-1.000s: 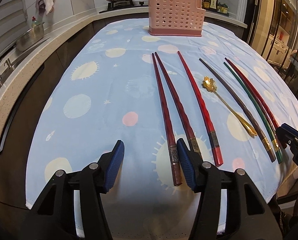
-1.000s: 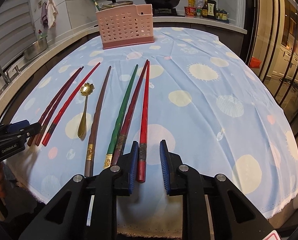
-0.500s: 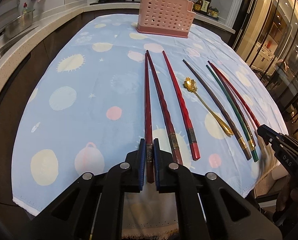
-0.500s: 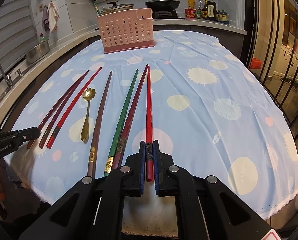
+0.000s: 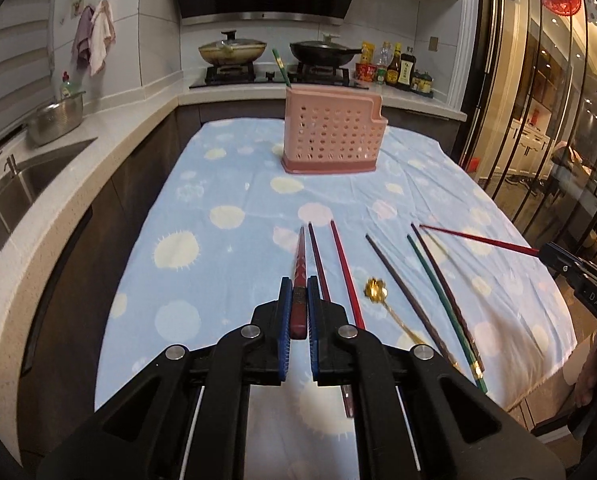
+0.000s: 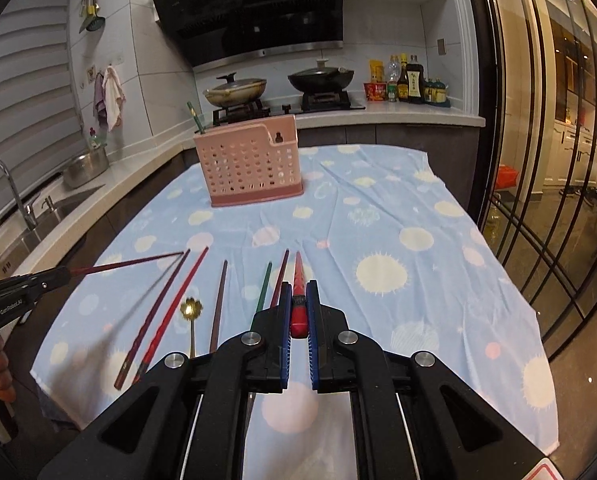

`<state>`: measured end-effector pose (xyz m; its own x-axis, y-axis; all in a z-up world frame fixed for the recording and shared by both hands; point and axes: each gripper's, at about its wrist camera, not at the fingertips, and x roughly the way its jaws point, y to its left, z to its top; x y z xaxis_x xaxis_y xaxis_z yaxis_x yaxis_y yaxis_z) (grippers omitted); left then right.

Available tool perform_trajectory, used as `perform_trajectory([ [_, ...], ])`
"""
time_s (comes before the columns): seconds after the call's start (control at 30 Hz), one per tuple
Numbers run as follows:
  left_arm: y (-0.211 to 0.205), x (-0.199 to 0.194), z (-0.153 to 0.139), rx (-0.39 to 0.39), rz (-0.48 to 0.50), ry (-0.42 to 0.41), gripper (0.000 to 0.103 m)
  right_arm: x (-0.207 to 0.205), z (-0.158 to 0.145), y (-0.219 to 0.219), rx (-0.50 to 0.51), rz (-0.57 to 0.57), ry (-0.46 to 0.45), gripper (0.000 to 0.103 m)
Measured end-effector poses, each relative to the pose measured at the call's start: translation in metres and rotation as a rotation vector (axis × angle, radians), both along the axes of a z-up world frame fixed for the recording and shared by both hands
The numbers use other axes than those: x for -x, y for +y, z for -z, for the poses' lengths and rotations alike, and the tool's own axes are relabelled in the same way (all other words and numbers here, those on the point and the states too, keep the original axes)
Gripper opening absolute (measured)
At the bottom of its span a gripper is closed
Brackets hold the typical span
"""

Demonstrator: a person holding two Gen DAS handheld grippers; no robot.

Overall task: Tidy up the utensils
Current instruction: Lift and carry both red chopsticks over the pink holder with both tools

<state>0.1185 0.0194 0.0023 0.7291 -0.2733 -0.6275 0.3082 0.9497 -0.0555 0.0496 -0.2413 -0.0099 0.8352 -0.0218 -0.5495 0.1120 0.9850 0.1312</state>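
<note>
My left gripper [image 5: 297,294] is shut on a dark red chopstick [image 5: 299,270] and holds it raised above the cloth, pointing toward the pink perforated utensil holder [image 5: 330,136]. My right gripper [image 6: 298,298] is shut on a bright red chopstick [image 6: 298,280], also lifted; it shows in the left wrist view [image 5: 478,240]. The left gripper's chopstick shows in the right wrist view [image 6: 130,264]. Several chopsticks [image 5: 342,268] and a gold spoon [image 5: 374,290] lie on the blue spotted cloth [image 5: 218,248]. A green chopstick [image 5: 280,66] stands in the holder.
The holder [image 6: 250,168] stands at the far end of the table. A counter with a sink [image 5: 22,184] runs along the left. A stove with two pans [image 5: 274,52] and bottles [image 5: 398,68] is behind. Glass doors [image 5: 538,120] are at the right.
Both grippers have lifted their chopsticks off the cloth and tilted up, so the views now look level toward the holder and the stove.
</note>
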Motion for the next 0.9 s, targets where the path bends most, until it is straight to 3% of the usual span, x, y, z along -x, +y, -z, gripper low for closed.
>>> perform_trajectory([
  [0.23,-0.006,-0.035,-0.042,0.002,-0.017,-0.121,0.007,-0.033,-0.041,-0.015,0.006,0.005,-0.102,0.006],
  [0.63,-0.017,-0.084,-0.086,0.040,0.004,-0.208,0.007,-0.092,-0.081,-0.029,-0.029,-0.035,-0.170,0.006],
  [0.9,-0.034,-0.125,-0.132,0.059,0.028,-0.281,0.007,-0.151,-0.126,-0.030,-0.049,-0.073,-0.238,0.006],
])
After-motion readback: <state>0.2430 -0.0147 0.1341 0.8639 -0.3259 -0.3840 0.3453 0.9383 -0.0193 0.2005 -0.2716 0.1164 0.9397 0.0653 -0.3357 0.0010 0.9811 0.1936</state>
